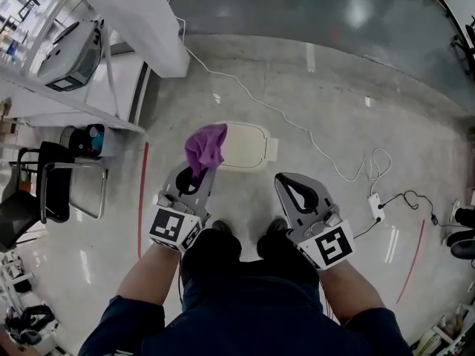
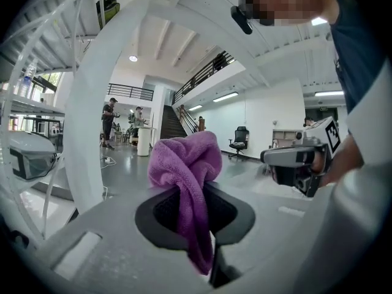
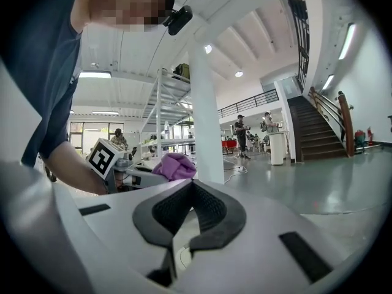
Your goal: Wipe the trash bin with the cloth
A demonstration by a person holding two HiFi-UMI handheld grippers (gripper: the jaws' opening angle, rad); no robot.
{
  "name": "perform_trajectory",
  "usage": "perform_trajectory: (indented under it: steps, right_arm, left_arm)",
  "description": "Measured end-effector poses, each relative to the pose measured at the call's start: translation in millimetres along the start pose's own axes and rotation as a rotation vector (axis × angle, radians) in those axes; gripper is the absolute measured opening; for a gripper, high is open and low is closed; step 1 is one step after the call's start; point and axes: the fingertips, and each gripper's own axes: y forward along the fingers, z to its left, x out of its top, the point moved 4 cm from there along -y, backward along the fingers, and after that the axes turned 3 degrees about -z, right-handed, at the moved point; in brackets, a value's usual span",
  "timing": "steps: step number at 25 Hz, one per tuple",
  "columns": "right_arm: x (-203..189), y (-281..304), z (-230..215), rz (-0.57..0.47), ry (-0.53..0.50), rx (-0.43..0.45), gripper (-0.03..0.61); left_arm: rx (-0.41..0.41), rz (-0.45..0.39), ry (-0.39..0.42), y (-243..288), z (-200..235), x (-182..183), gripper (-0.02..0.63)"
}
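- Left tool (image 1: 191,176) clamped on the purple cloth (image 1: 205,148), which bunches up at the bin's (image 1: 249,145) left edge.
- Right tool (image 1: 286,178) jaws together, empty, just right of bin.
- Bin on floor (image 1: 326,87).

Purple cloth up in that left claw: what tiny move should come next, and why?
Probably lower the left gripper until the purple cloth touches the trash bin on its white lid. The jaws are clamped on the cloth, which in the head view overlaps the lid's left end, seemingly held above it. The right gripper is shut and empty.
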Motion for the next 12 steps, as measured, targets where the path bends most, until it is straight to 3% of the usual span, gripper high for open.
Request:
perform_trajectory:
  steps: [12]
  right_arm:
    - [-122.4, 26.1, -29.8, -0.05, 0.017, -0.034, 0.009]
  left_arm:
    - [0.033, 0.045, 0.057, 61.7, 43.2, -133.8, 0.044]
